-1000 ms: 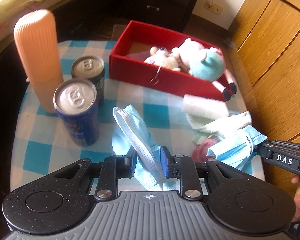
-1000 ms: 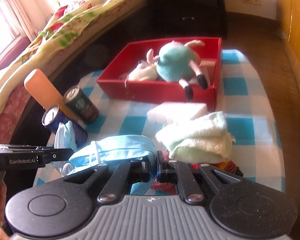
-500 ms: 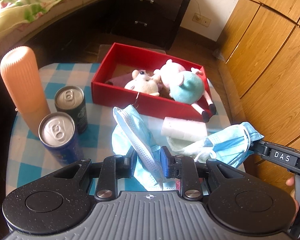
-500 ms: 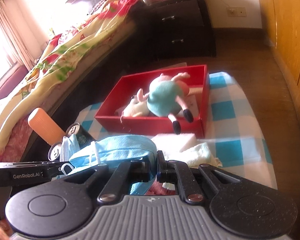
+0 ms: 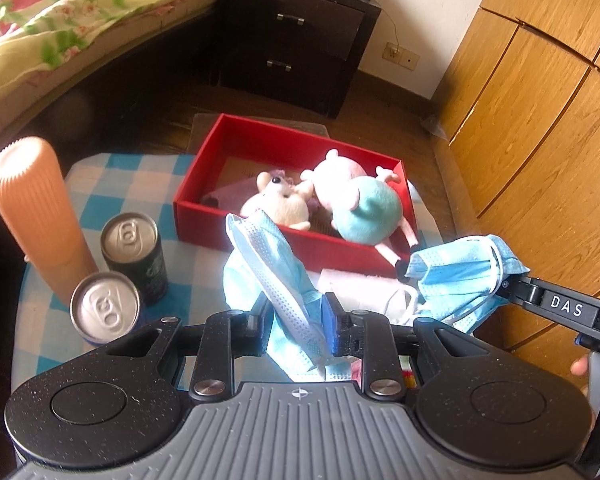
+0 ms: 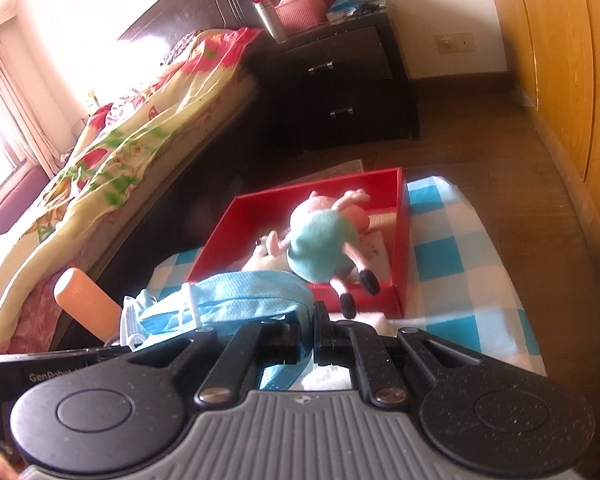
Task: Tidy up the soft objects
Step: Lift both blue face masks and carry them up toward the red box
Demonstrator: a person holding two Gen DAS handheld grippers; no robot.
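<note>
My left gripper is shut on a blue face mask that stands up crumpled between its fingers, lifted off the checked table. To the right, my right gripper is shut on a second blue face mask, also in the air. In the right wrist view that mask drapes left from the shut right gripper. Beyond both stands the red box, holding a cream plush mouse and a pig plush in a teal dress.
Two drink cans and a tall orange ribbed bottle stand at the table's left. A white pack and a pale towel lie below the masks. A bed, a dark nightstand and wooden wardrobe doors surround the table.
Both grippers have risen with their masks still held. The table, cans and red box now sit lower and farther away, and more of the room shows.
</note>
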